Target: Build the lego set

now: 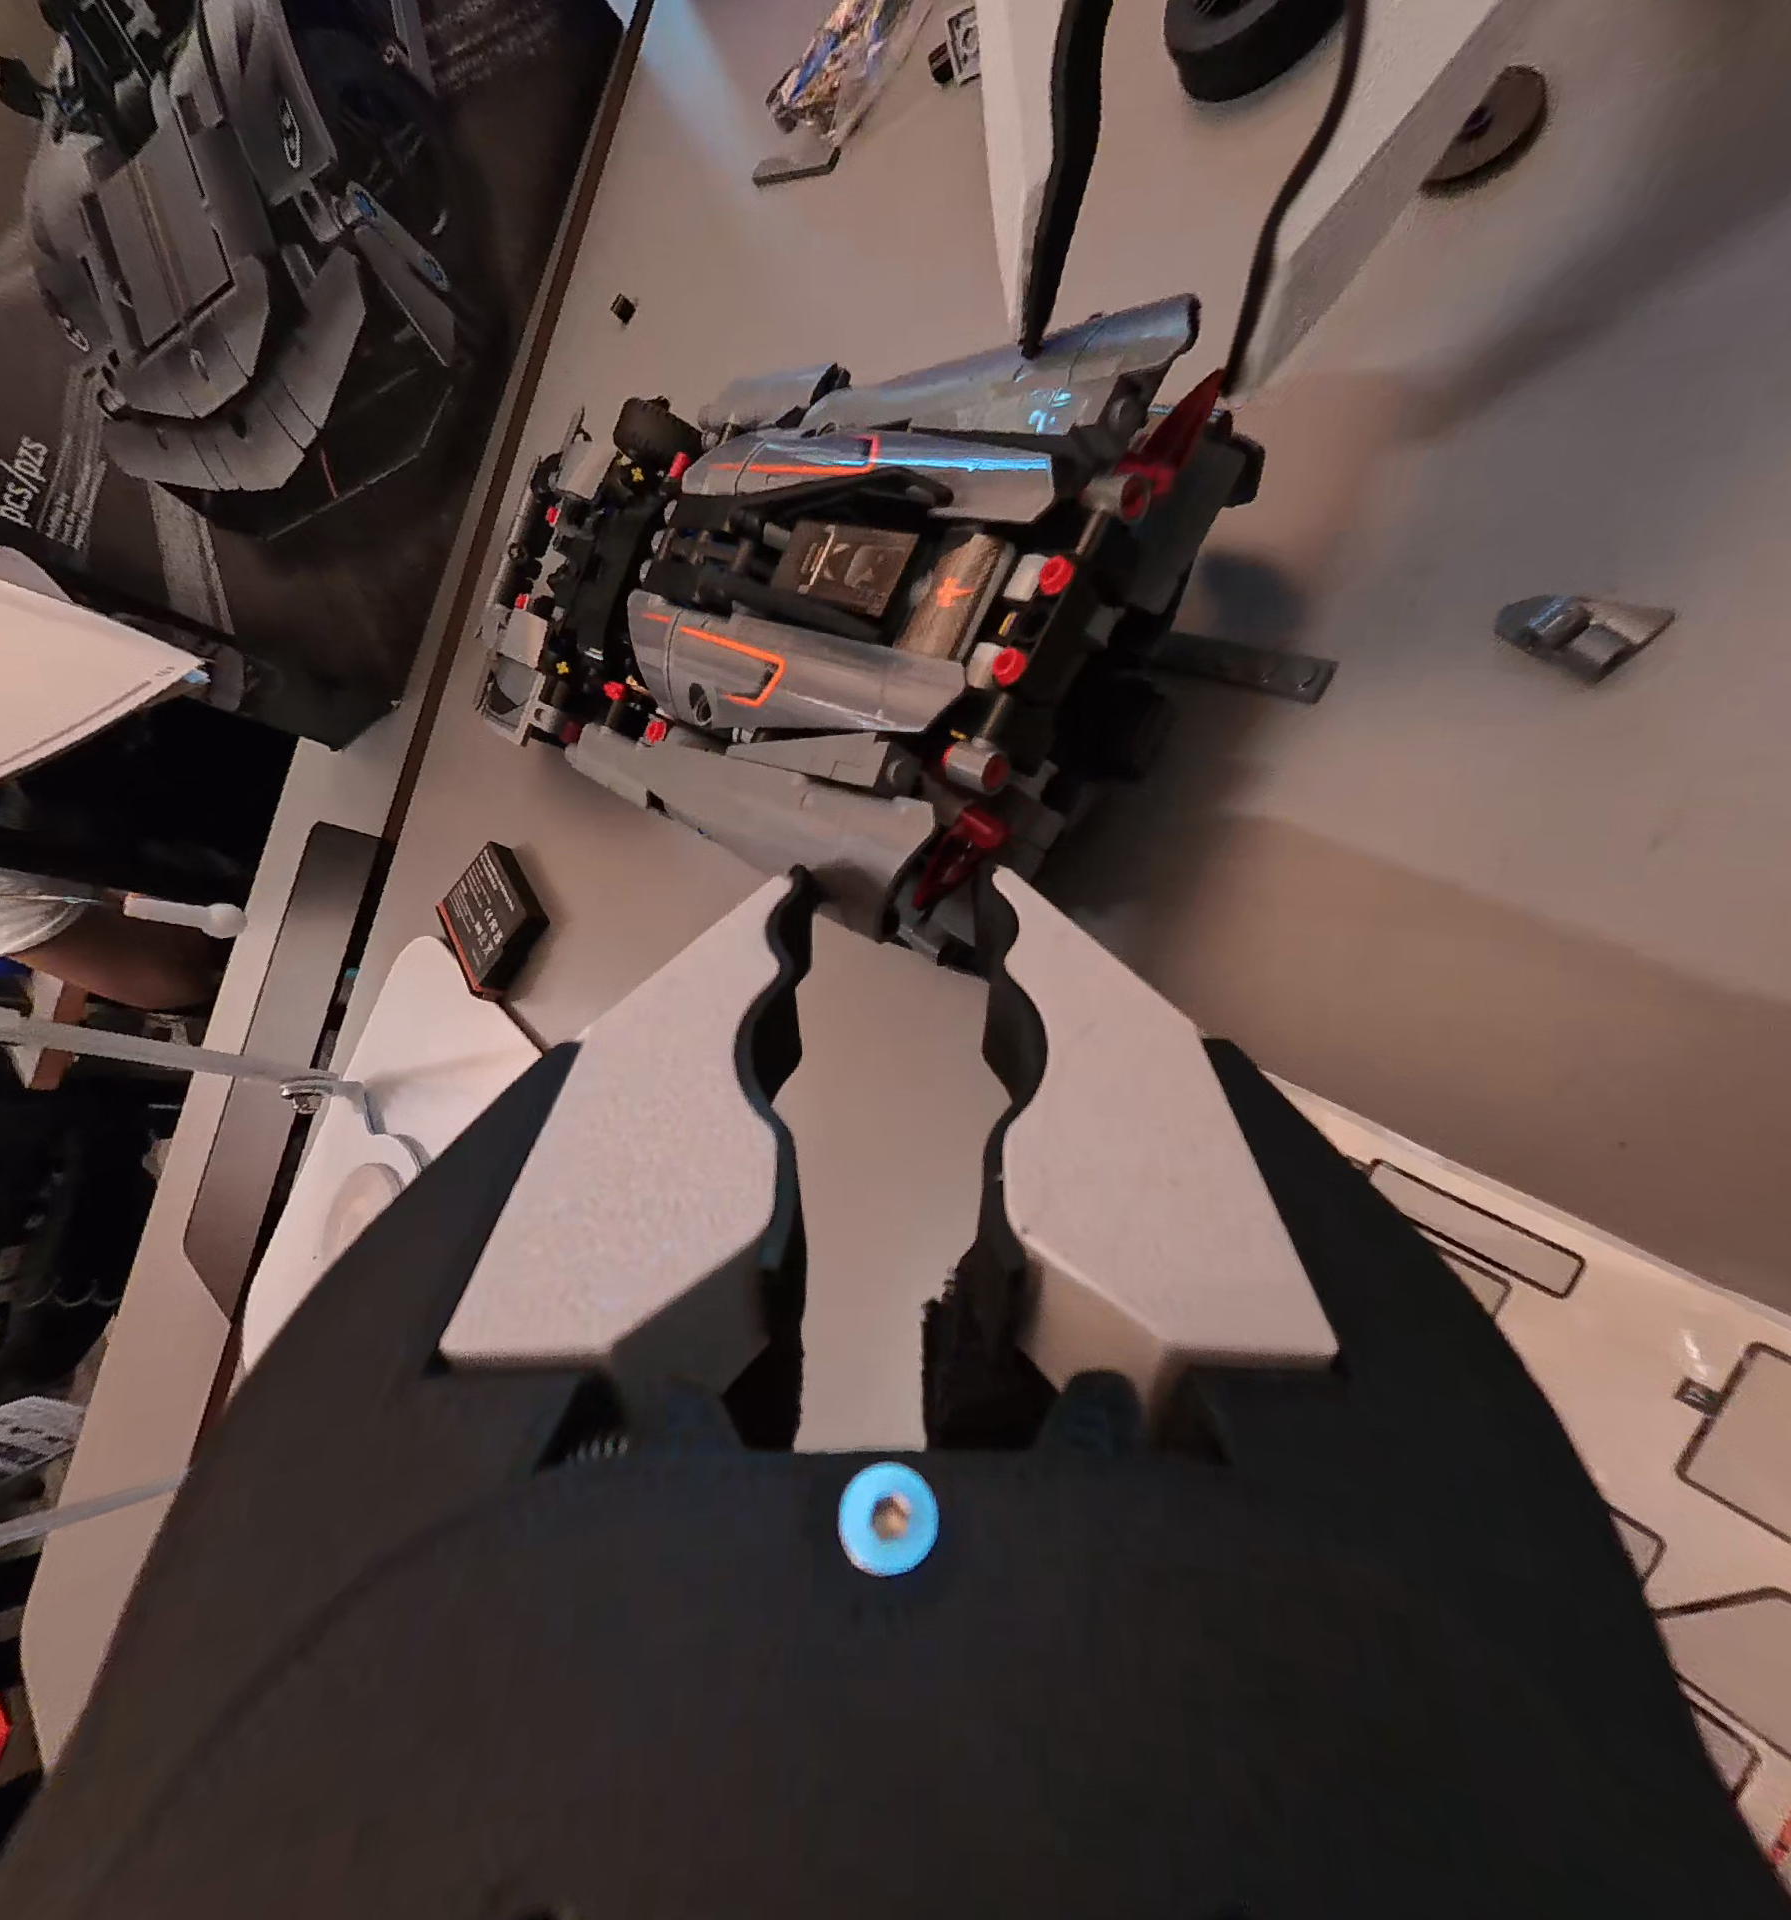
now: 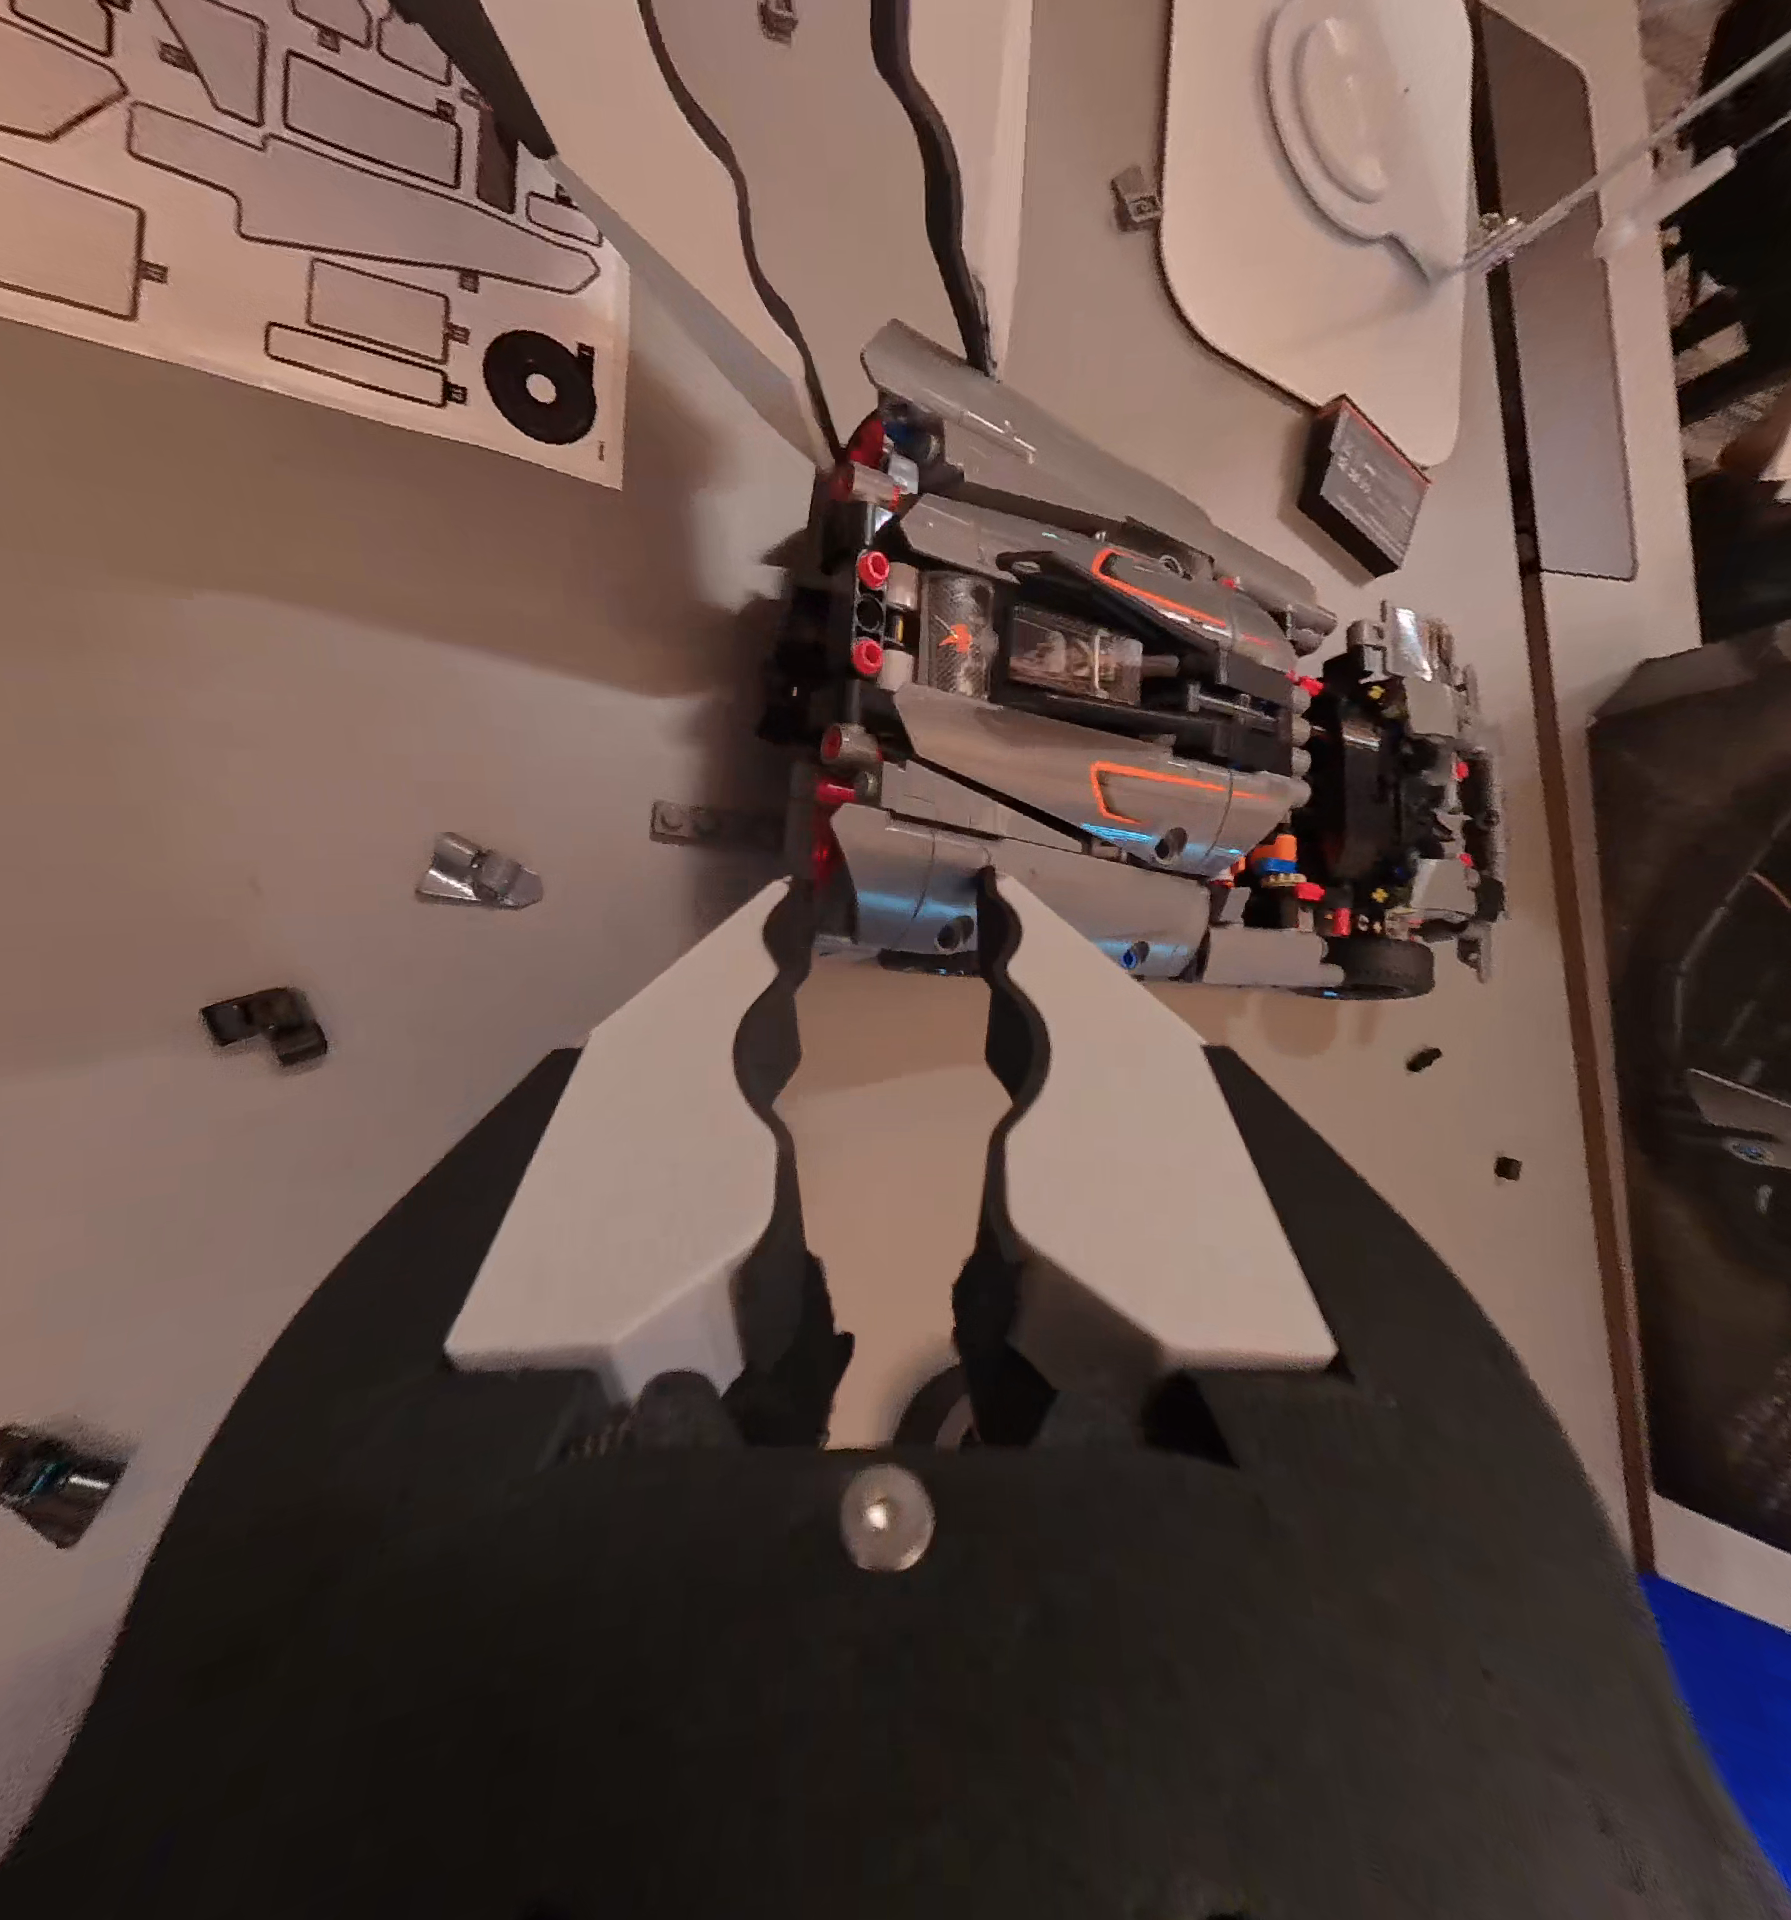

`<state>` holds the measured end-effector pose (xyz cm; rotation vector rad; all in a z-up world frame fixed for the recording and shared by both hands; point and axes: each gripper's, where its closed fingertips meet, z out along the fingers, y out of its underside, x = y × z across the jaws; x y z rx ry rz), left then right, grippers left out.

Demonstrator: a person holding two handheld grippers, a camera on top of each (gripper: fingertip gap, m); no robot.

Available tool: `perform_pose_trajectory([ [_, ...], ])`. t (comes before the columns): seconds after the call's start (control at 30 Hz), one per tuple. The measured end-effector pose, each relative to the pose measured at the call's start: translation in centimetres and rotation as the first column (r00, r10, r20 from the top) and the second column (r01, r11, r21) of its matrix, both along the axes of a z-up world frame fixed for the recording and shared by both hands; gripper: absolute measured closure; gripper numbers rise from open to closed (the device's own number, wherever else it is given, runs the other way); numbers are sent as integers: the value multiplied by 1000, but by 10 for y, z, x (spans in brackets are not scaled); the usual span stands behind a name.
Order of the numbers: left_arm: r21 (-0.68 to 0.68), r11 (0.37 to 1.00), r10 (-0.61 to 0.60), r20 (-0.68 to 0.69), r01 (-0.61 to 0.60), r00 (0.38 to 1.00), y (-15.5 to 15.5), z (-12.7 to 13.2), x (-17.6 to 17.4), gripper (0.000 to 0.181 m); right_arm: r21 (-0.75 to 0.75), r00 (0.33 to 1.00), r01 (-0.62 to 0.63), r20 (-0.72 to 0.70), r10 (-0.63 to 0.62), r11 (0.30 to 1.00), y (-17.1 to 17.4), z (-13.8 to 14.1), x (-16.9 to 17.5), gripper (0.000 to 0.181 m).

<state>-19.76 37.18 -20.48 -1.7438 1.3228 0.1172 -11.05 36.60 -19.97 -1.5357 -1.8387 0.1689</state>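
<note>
The partly built grey and black lego car (image 1: 849,582) with orange lines and red pins lies on the pale table; it also shows in the right wrist view (image 2: 1078,727). My left gripper (image 1: 901,894) has its tips on either side of the car's near rear corner, by a red tail piece, and looks closed on it. My right gripper (image 2: 889,894) holds the opposite rear side panel between its tips. Each gripper shows in the other's view at the car's far side: the right one (image 1: 1130,353) and the left one (image 2: 901,405).
Loose parts lie behind the car: a silver curved piece (image 2: 480,873), a black bracket (image 2: 267,1023), a dark curved piece (image 2: 39,1481) and a grey plate (image 2: 688,821). A sticker sheet (image 2: 247,208), the set's box (image 1: 195,312), a small black block (image 1: 491,920) and a white pad (image 2: 1317,208) surround the car. Some 9 cm of space lies between my two pairs of fingers.
</note>
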Motion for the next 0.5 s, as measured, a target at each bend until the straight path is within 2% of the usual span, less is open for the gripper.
perform_pose_trajectory([
  [0.2,8,1000,-4,-48,4,999,-3,-1,0,150,27,1000,19,19,-20,999,-1,-1,1,152],
  [0.4,-4,1000,-7,-41,7,999,-5,-6,-1,152,48,999,1,35,-3,999,-6,-3,0,152],
  [0.5,4,1000,-5,-57,5,998,-7,-9,-2,152,25,1000,-8,28,7,1000,-11,0,0,148],
])
